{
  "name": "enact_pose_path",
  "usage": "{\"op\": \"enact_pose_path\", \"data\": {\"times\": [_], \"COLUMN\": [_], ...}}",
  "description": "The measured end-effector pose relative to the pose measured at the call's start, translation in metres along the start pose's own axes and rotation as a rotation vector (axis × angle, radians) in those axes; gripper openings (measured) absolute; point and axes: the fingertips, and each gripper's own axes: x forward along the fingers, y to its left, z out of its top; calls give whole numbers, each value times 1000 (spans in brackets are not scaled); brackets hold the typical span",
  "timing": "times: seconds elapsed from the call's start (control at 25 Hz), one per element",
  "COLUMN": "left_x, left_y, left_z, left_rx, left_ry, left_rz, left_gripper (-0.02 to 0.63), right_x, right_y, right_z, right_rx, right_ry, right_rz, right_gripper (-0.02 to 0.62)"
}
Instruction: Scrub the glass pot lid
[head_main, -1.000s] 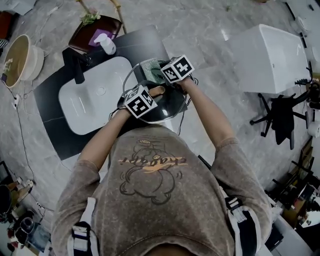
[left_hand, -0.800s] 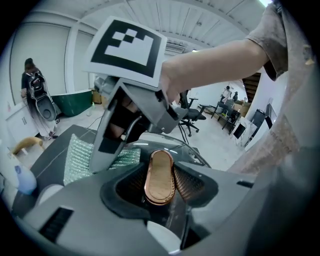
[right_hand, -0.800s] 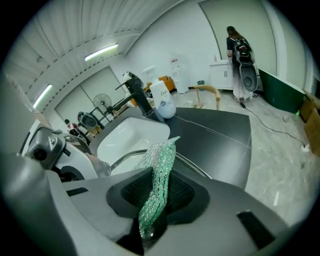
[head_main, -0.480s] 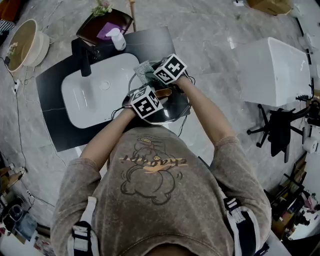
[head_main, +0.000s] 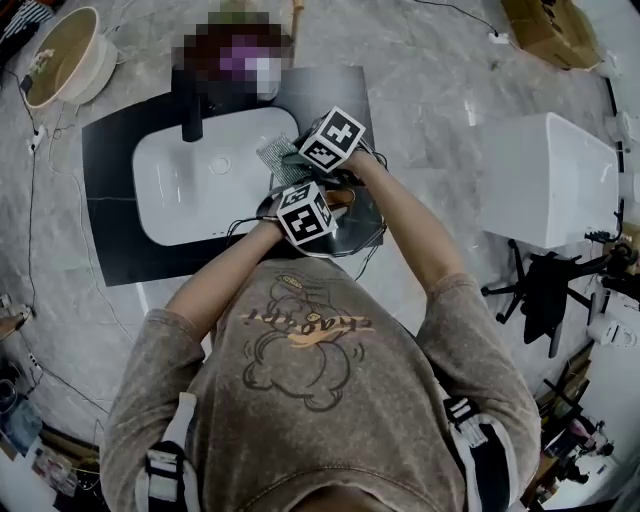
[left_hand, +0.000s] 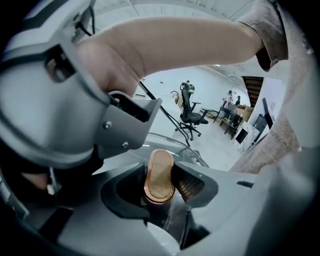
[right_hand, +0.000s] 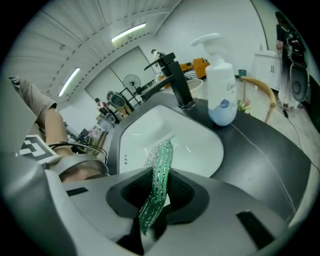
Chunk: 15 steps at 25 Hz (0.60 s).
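The glass pot lid is held up over the counter's right end, beside the white sink. My left gripper is shut on its wooden, copper-rimmed knob, and the glass rim shows just beyond the jaws. My right gripper is above the lid's far-left edge, near the basin, and is shut on a green and silver scrubbing cloth. The cloth's free end hangs out over the sink rim.
A black faucet and a white pump bottle stand behind the basin on the black counter. A white cabinet and an office chair are to the right, and a round bowl is at the far left.
My right gripper has moved left from over the lid toward the sink, rolling as it went, with the cloth still in it. The left gripper and the lid have stayed put.
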Motion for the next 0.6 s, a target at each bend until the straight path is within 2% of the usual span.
{"op": "enact_pose_path", "data": {"times": [0.16,0.32,0.48,0.6], "left_x": [1,0,-1,0], "left_y": [-1,0,1,1], "left_z": [-1,-1,-1,-2], "left_rx": [-4,-27,-23,-24], "left_ry": [0,-4,-2,-3], "left_rz": [-4,-15,-19,-23], "left_gripper": [183,184,183,183], "right_x": [16,21,23,18], "right_y": [5,2,-3,-12], "right_z": [-1,-2,-4,-4], "right_rx": [-8,-25,-23,-17], "right_ry": [58,85,83,67], "right_rz": [32,25,20,-19], "right_gripper": [95,95,95,95]}}
